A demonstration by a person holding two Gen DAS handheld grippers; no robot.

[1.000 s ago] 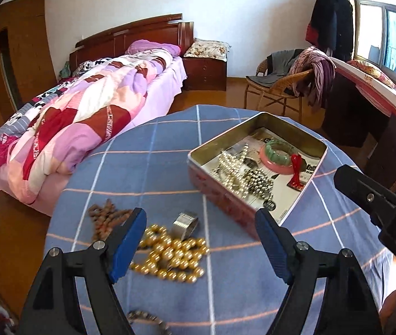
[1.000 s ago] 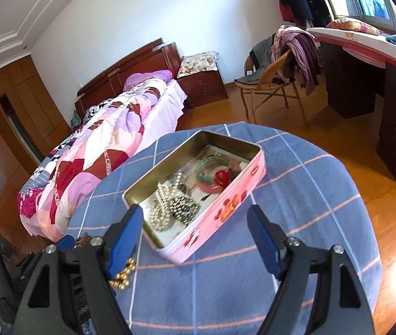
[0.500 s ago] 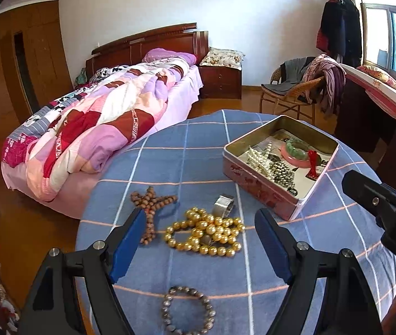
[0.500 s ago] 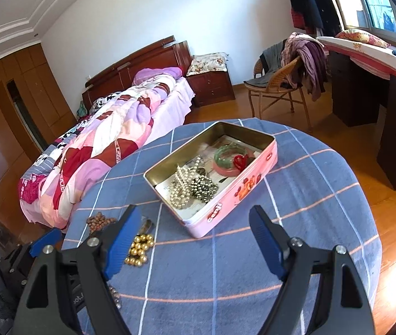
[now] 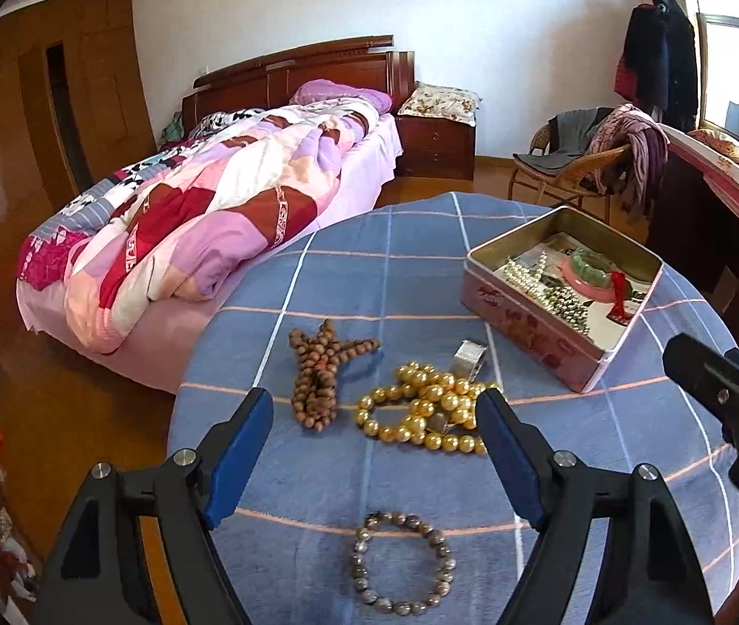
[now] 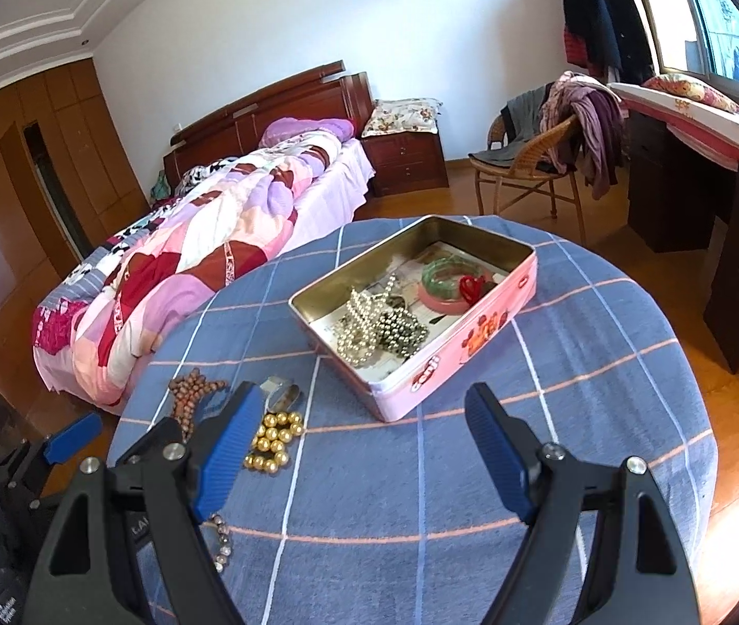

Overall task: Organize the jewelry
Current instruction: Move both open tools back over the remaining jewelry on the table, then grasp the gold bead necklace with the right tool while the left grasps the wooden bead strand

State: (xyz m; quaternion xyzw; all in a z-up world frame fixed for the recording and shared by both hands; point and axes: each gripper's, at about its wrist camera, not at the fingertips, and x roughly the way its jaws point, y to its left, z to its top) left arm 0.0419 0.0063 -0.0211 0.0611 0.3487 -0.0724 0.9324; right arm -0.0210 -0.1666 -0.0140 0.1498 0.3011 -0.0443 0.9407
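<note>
A pink tin box (image 5: 536, 325) (image 6: 453, 359) stands on the round blue-checked table (image 5: 395, 271) and holds silver and dark bead strands (image 6: 380, 325) and a green bangle (image 6: 447, 273). On the cloth lie a gold bead necklace (image 5: 427, 411) (image 6: 273, 442), a brown wooden bead string (image 5: 317, 370) (image 6: 189, 396), a silver ring (image 5: 468, 357) (image 6: 281, 396) and a grey bead bracelet (image 5: 401, 562) (image 6: 221, 541). My left gripper (image 5: 377, 458) is open and empty, above the cloth between the necklace and the grey bracelet. My right gripper (image 6: 359, 453) is open and empty, in front of the tin.
A bed with a patchwork quilt (image 5: 202, 208) stands behind the table on the left. A wicker chair with clothes (image 6: 541, 156) and a dark desk (image 6: 708, 182) stand at the right. The table edge drops to wooden floor all round.
Both grippers have drawn back and up from the table. The tin looks farther away, and the grey bracelet and wooden beads have come into full view. Both stay open.
</note>
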